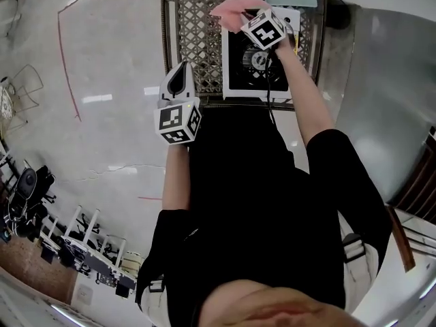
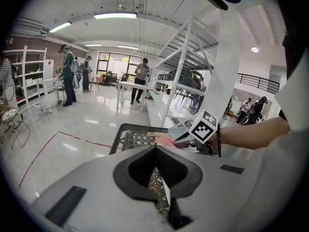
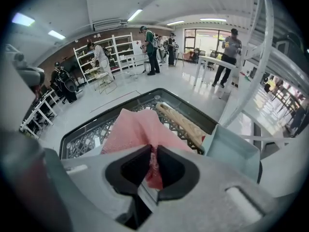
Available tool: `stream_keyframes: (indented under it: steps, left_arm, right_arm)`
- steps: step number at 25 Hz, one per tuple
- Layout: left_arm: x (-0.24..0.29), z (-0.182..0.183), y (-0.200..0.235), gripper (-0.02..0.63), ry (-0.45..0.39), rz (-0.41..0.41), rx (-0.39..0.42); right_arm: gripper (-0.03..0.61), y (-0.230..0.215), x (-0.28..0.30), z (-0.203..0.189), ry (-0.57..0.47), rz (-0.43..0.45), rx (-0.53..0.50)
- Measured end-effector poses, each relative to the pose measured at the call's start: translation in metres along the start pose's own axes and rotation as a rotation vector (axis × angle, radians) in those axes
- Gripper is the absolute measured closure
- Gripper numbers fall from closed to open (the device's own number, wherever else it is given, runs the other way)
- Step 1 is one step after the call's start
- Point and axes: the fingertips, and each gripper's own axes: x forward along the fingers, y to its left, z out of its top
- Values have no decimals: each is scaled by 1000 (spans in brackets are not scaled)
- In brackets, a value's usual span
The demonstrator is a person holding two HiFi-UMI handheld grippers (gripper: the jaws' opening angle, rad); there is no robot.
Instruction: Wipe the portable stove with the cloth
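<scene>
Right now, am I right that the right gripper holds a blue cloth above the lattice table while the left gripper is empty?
The right gripper view shows the cloth is pink, not blue. The right gripper does hold it above the lattice table, and the left gripper is empty.

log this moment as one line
right hand-held gripper: shut on pink cloth, at portable stove corner | left hand-held gripper: shut, empty, beside lattice table | cloth-stove contact: unclear

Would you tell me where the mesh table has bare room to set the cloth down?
Bare: the mesh strip between the table rim on the left and the stove. Crowded: the right half, filled by the stove, with the right gripper holding the cloth over it, and the far edge, with a wooden stick.
</scene>
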Motion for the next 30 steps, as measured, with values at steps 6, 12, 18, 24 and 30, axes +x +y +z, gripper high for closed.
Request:
stream_keyframes:
  steps: [6,12,18,24,30]
  left_arm:
    - [9,3,-18,614,14,-39,27]
    - [17,2,-33,614,32,-71,53]
    - [25,-3,-48,614,44,-102,78]
    - [32,-3,-64,614,61,-133,96]
    - [45,-7,-82,614,80,-167,112]
  right_arm:
    - [538,-13,-14,-20,8,-20,-15]
    - [541,-40,-29,-43,2,-69,53]
    - [541,-59,-40,-67,-3,-109,140]
    - [541,-73,-53,-79,7,-142,159]
    - [541,-79,-59,-94,-1,-139,194]
